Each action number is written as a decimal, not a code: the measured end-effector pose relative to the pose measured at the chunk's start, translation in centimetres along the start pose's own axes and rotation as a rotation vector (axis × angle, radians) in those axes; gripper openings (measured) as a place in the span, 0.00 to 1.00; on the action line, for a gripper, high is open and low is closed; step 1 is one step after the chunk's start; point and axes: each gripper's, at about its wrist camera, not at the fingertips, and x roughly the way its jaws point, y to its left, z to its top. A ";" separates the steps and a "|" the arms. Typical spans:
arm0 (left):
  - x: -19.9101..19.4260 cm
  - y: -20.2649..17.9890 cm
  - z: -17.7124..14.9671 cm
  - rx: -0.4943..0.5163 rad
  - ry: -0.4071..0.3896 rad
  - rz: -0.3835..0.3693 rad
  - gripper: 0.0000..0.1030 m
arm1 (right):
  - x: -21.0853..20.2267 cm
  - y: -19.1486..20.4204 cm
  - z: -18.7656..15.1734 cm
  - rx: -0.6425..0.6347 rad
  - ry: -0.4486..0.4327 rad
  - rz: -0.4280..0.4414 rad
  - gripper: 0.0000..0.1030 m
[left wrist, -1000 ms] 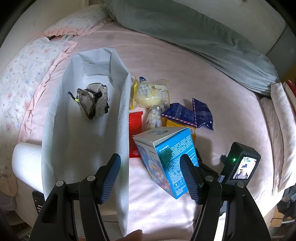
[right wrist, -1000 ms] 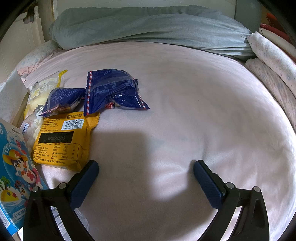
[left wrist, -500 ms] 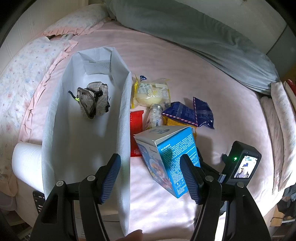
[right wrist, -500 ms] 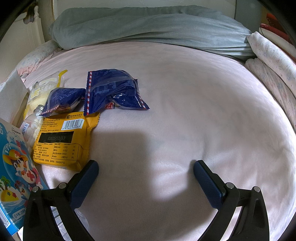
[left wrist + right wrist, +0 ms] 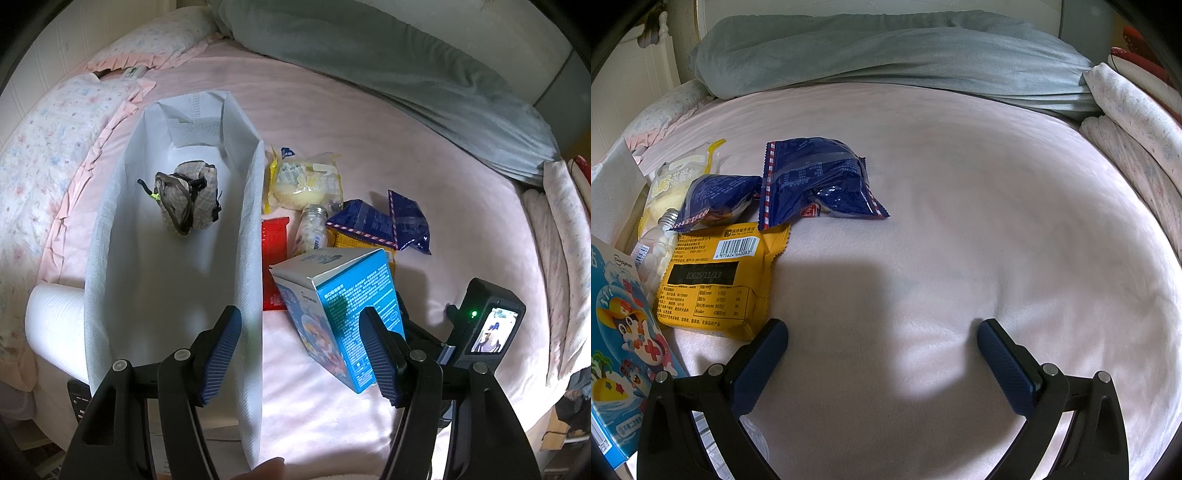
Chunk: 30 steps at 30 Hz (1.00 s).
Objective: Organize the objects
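You are working on a bed (image 5: 960,192) covered in a pink sheet, with a grey quilt (image 5: 886,51) bunched along its far side. To your left stands the white fabric bag (image 5: 251,229), open at the top, and so far it holds only one thing: a small checked pouch (image 5: 186,195) lying near its far end. Everything else waits outside, so by my reading you are early in the job, with one item stowed and seven left. Just beside the bag's right wall stands the blue carton (image 5: 343,310), tipped on an edge and leaning. Behind it lies the yellow packet (image 5: 716,280), flat with its barcode side up, and touching that are the larger blue snack bag (image 5: 816,181) and the smaller blue snack bag (image 5: 716,195). Further back sits the pale bread packet (image 5: 306,181), with the red packet (image 5: 273,240) against the bag wall and the little clear bottle (image 5: 312,229) lying between them. Your left claw (image 5: 303,354) is spread wide and empty, straddling the bag's near wall with the carton just ahead of its right finger; the carton looks like the natural next pick. Your right claw (image 5: 881,339) is also spread and holding nothing, hovering low over bare sheet, its left finger near the yellow packet's corner.
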 end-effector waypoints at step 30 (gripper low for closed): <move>0.0 0.1 -0.1 0.005 0.009 0.004 0.63 | 0.1 0.0 0.1 0.000 0.000 0.000 1.00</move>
